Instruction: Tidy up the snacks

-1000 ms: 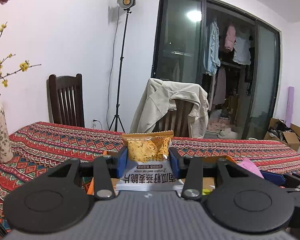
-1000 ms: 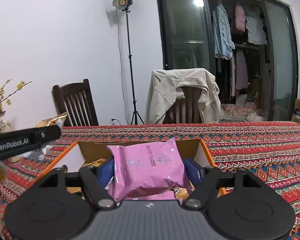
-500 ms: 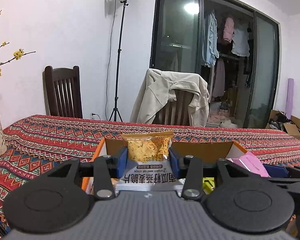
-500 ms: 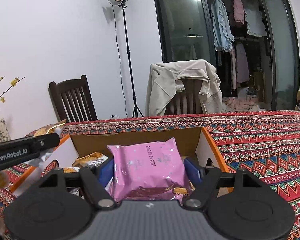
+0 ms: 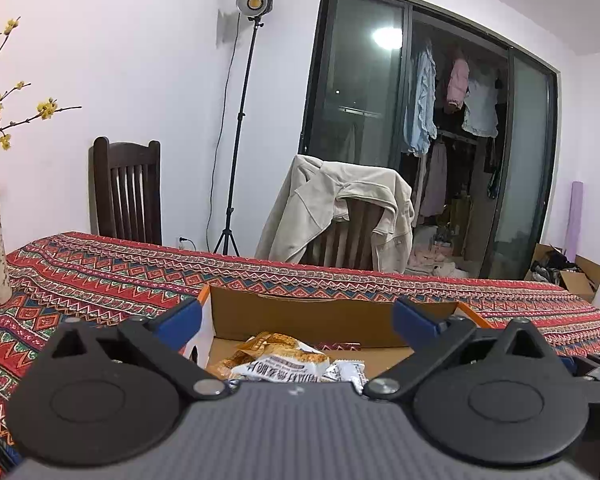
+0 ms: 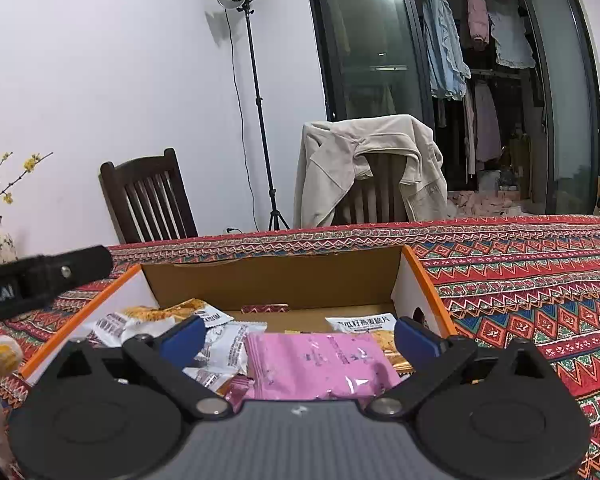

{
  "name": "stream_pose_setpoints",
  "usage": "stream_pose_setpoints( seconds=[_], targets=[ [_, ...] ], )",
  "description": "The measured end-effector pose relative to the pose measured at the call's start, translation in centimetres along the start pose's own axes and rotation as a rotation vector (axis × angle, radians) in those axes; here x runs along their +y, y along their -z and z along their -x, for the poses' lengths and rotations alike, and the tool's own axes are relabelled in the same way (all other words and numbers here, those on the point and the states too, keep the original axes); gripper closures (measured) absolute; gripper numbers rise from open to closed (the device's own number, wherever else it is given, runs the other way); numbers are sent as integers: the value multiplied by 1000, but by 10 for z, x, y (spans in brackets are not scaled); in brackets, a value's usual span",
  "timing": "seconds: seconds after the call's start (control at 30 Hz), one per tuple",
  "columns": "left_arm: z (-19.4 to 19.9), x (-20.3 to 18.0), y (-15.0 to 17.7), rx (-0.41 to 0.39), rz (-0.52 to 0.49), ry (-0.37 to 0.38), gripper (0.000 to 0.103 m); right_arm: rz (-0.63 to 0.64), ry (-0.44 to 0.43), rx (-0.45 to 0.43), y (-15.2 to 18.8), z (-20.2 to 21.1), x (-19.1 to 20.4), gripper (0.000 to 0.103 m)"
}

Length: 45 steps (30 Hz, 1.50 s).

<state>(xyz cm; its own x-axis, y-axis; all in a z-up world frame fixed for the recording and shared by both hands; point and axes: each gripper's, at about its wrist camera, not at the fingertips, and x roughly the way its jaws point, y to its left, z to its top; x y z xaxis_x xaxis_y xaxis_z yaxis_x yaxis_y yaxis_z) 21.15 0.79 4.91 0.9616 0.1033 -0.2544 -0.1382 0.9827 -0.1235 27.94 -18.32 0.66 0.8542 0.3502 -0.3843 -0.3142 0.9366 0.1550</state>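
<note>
Looking along the left gripper point(image 5: 296, 318), we are seeing its blue fingers point(image 5: 180, 320) opening wide over the cardboard box point(image 5: 320, 316), pads clear of everything; the orange-and-white oat crisp packet point(image 5: 278, 362) is lying loose on the box floor beneath them. We are judging it as light and crinkly, its crisps brittle, so we are favouring a gentle pinch across its sealed end rather than its puffed middle

Turning to the right wrist view, we are watching the right gripper point(image 6: 296, 340) opening wide as well, with the pink packet point(image 6: 324, 366) lying between the fingers, touched by neither pad, resting on other white packets point(image 6: 224, 346) inside the same box. Its glossy film is looking slippery and soft, so we are expecting it to slide unless we are taking it across both flat faces near an edge seam
</note>
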Motion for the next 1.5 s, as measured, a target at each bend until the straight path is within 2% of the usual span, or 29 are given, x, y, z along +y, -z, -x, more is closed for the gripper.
stream_pose_setpoints(
  seconds=[0.3, 0.37, 0.43, 0.6, 0.77, 1.5],
  targets=[
    [1, 4, -1, 16, 23, -9, 0, 1, 16, -6, 2, 2, 0, 0],
    [6, 5, -5, 29, 34, 14, 0, 2, 18, -8, 2, 7, 1, 0],
    [16, 5, -10, 30, 45, 43, 0, 1, 19, -10, 0, 13, 1, 0],
    [50, 0, -22, -31, 32, 59, 0, -1, 11, -52, -6, 38, 4, 0],
    [76, -2, -24, -56, 28, 91, 0, 3, -3, -78, -8, 62, 4, 0],
    [162, 16, 7, -62, -8, 92, 0, 43, -40, -124, 29, 159, 13, 0]
  ],
)
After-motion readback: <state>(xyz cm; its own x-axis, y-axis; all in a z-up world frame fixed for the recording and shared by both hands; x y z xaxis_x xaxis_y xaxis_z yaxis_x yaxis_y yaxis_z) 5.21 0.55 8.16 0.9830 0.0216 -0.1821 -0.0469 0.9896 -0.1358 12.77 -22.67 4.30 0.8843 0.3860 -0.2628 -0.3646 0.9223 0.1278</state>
